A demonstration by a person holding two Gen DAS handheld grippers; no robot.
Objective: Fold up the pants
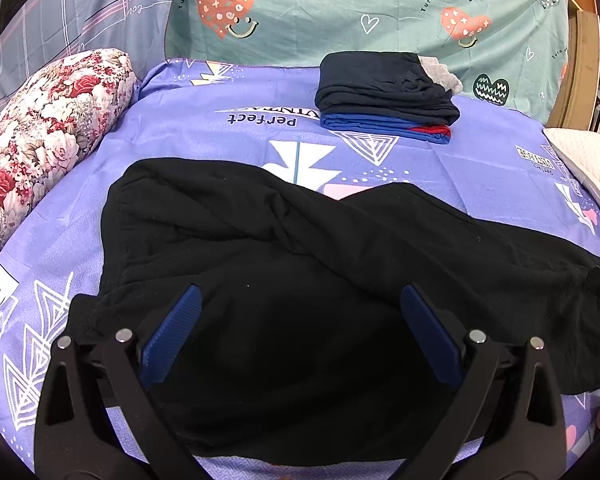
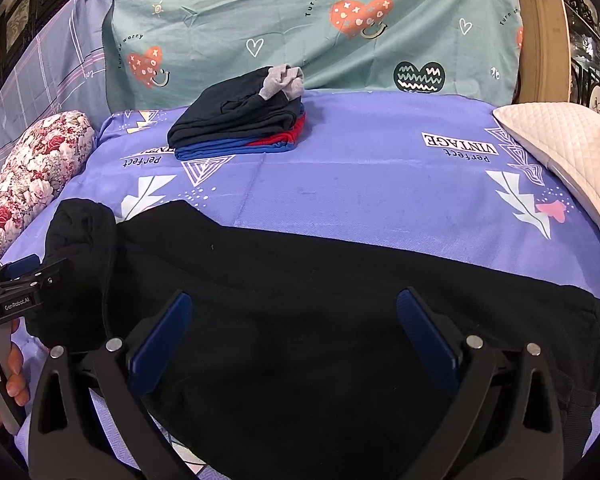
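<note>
Nearest the left wrist camera, the left gripper point(image 1: 300, 300) has its blue-padded fingers point(image 1: 172, 336) spread wide with nothing between them, poised over the black pants point(image 1: 280, 280). The right gripper point(image 2: 294, 304) is likewise spread apart and holds nothing, over the same garment.

The black pants point(image 2: 320, 300) lie crumpled across the near part of the purple bedsheet point(image 1: 220, 140), running from about 9 o'clock to 3 o'clock in both views; in the left view one section laps diagonally over another. In the right view a bunched end sits at 9 o'clock, just beside the left gripper's body.

Farther out, at about 1 o'clock in the left view, a stack of folded clothes point(image 1: 384, 96) rests on the sheet: dark navy on top, blue and red beneath, with a scrap of grey at its far edge. A floral bolster point(image 1: 48, 132) lies at 10 o'clock and a white quilted pillow point(image 2: 568, 152) at 2 o'clock. Beyond them stands a teal heart-print sheet point(image 1: 340, 12).
</note>
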